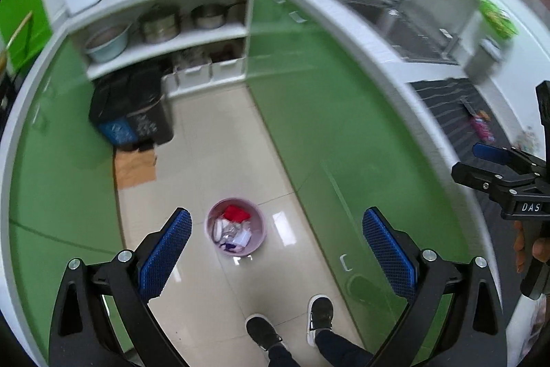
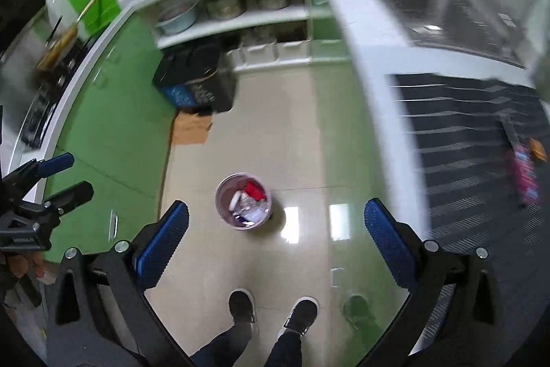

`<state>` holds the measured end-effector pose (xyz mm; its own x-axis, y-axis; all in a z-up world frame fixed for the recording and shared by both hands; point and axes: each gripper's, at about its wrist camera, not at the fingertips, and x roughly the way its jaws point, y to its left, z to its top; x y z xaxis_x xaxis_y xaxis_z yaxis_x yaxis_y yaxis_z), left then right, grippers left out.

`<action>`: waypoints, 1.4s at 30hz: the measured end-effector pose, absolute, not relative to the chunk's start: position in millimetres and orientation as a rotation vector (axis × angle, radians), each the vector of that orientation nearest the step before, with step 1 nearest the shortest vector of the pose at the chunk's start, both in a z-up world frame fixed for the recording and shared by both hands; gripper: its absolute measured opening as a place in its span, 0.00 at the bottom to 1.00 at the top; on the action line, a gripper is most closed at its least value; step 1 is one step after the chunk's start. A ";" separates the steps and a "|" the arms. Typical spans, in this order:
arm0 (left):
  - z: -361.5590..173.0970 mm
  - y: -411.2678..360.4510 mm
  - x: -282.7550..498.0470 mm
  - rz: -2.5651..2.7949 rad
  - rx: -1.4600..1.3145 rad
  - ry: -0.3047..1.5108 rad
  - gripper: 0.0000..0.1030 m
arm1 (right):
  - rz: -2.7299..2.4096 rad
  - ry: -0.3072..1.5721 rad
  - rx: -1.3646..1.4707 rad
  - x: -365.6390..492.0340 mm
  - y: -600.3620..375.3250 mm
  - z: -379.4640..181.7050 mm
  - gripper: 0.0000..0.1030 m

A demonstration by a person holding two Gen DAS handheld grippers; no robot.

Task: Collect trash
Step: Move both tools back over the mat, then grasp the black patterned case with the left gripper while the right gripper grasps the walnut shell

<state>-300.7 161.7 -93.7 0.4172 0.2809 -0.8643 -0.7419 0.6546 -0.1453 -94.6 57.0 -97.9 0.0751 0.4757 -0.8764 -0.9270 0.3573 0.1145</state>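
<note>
A small pink bin (image 1: 236, 226) (image 2: 243, 201) stands on the tiled floor, holding a red wrapper and several pale scraps. High above it my left gripper (image 1: 276, 246) is open with nothing between its blue pads. My right gripper (image 2: 275, 236) is open and empty too, also over the floor. Seen from the left wrist view, the right gripper (image 1: 481, 160) hovers at the counter's edge. A pink wrapper (image 1: 482, 127) (image 2: 524, 172) lies on the dark ribbed mat (image 1: 447, 105) (image 2: 464, 140) on the counter, with a small orange piece (image 2: 537, 149) beside it.
Green cabinets (image 1: 326, 112) line both sides of a narrow floor. A person's two shoes (image 1: 292, 322) stand just below the bin. Black bins (image 1: 134, 112) and flat cardboard (image 1: 135, 167) sit at the far end under open shelves with pots. A steel sink (image 1: 405, 19) adjoins the mat.
</note>
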 end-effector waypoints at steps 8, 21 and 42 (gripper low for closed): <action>-55.3 113.3 -213.7 0.511 -0.436 0.923 0.93 | 0.933 0.974 -0.415 -18.6 -47.5 -53.3 0.97; -36.2 50.6 -87.6 0.371 -0.342 0.927 0.93 | 0.804 0.968 -0.325 84.1 -137.4 -48.3 0.97; -75.2 67.7 45.0 0.251 -0.338 1.016 0.93 | 0.772 1.042 -0.350 222.0 -58.8 -103.5 0.97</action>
